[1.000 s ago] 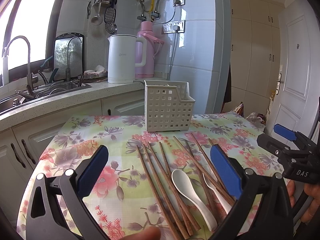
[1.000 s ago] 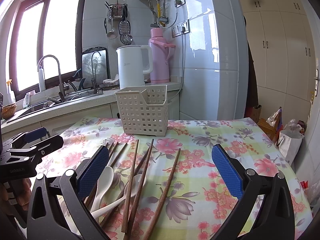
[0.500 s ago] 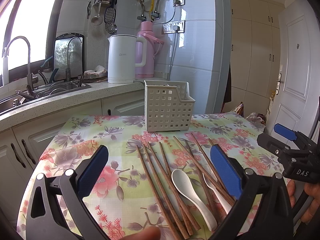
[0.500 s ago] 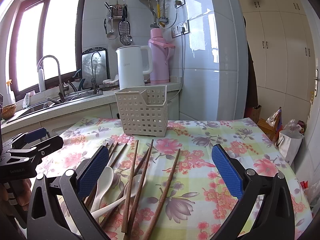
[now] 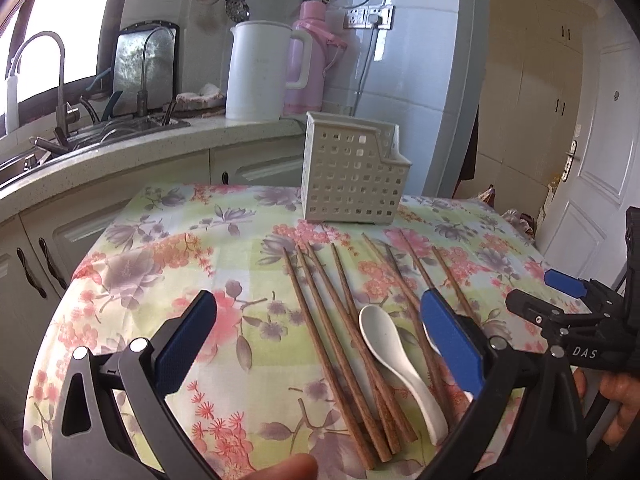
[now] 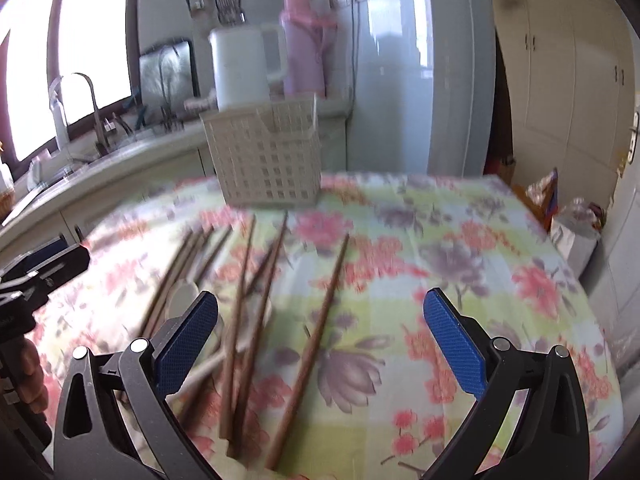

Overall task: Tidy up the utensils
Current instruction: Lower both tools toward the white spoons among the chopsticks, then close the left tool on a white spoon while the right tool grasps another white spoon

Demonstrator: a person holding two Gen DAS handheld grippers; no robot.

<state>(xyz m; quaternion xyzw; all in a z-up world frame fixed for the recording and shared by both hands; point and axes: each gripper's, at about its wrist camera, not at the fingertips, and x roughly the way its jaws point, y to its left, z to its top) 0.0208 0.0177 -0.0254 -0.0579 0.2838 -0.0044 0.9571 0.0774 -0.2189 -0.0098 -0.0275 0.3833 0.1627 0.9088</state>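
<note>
Your grippers over scattered utensils
Left gripper (image 5: pixel 318 338) and right gripper (image 6: pixel 320 332) gape empty; basket's (image 5: pixel 354 178) contents can't be seen; chopsticks (image 5: pixel 332 340), spoon (image 5: pixel 394 356) on the tablecloth (image 5: pixel 168 264).

At the bottom of the frame the left gripper (image 5: pixel 318 334) hangs over the floral tablecloth (image 5: pixel 168 264) with its blue pads wide apart and nothing between them. Wooden chopsticks (image 5: pixel 328 320) fan across the centre, a white spoon (image 5: pixel 394 354) lying among them. The perforated basket (image 5: pixel 352 176) stands upright above centre. The right gripper (image 5: pixel 560 296) juts in at right.
</note>
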